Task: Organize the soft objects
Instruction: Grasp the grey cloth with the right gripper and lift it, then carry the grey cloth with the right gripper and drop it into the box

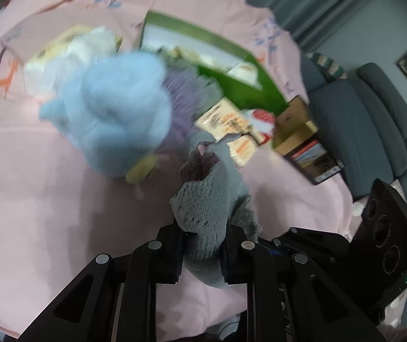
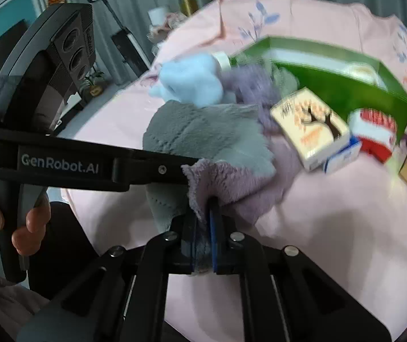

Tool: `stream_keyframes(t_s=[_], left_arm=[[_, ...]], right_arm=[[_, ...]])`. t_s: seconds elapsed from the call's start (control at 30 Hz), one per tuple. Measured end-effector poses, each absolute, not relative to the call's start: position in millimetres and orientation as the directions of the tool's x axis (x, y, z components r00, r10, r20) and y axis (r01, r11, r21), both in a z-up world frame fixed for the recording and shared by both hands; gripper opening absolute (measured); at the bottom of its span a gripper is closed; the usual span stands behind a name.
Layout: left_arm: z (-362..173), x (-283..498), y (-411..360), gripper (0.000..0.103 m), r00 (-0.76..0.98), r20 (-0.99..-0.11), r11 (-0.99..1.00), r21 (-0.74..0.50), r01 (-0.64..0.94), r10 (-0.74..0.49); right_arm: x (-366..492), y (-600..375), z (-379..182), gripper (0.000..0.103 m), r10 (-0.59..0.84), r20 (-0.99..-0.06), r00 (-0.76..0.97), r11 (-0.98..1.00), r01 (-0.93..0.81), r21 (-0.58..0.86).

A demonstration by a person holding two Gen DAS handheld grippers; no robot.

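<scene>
My left gripper (image 1: 202, 252) is shut on a grey fleece cloth (image 1: 212, 196) that bunches up above its fingers; the cloth also shows in the right wrist view (image 2: 203, 134). My right gripper (image 2: 203, 242) is shut on a purple fluffy cloth (image 2: 226, 182), lying partly over the grey one. A light blue plush cloth (image 1: 118, 108) lies blurred on the pink bedsheet (image 1: 46, 199) beyond the grey cloth, and shows in the right wrist view (image 2: 192, 79). More purple cloth (image 1: 180, 91) lies behind it.
A green box (image 1: 232, 65) lies open at the back, seen also in the right wrist view (image 2: 346, 85). Cream printed cartons (image 2: 309, 128), a red-and-white pack (image 2: 374, 134) and a gold box (image 1: 294, 125) lie on the right. A grey sofa (image 1: 374, 119) stands beyond the bed.
</scene>
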State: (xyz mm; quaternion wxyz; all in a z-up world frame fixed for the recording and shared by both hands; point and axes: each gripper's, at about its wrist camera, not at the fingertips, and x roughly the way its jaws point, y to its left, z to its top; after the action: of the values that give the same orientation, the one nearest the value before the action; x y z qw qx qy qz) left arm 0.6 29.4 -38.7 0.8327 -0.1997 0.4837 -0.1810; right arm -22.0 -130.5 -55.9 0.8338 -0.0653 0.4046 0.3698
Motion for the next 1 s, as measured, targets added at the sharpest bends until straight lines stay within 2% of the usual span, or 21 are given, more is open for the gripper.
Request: stream_keyframes(t_s=[0.17,0.6,1.0], left_arm=[[-1.8,-1.7,28.8,0.02,0.52,-0.69,0.852,-0.497,0.164,-0.503],[113.8,42.4,-16.0,0.02,0.636,-0.602,0.875,-0.355,0.329,-0.483],[156.8,123.2,-41.5,0.02,0.647,-0.596,0.879,-0.343,0.331,-0.476]], right_arm=[[-19.7,-139.6,-24.4,0.006,0.601,-0.659,0.452,0.712,-0.677,0.185],[14.2,-168.8,70.3,0.006,0.584,-0.487,0.65,0.764,-0.642,0.06],[81.1,-189.9,116.6,0.006,0.522,-0.428,0.738,0.826,-0.563,0.038]])
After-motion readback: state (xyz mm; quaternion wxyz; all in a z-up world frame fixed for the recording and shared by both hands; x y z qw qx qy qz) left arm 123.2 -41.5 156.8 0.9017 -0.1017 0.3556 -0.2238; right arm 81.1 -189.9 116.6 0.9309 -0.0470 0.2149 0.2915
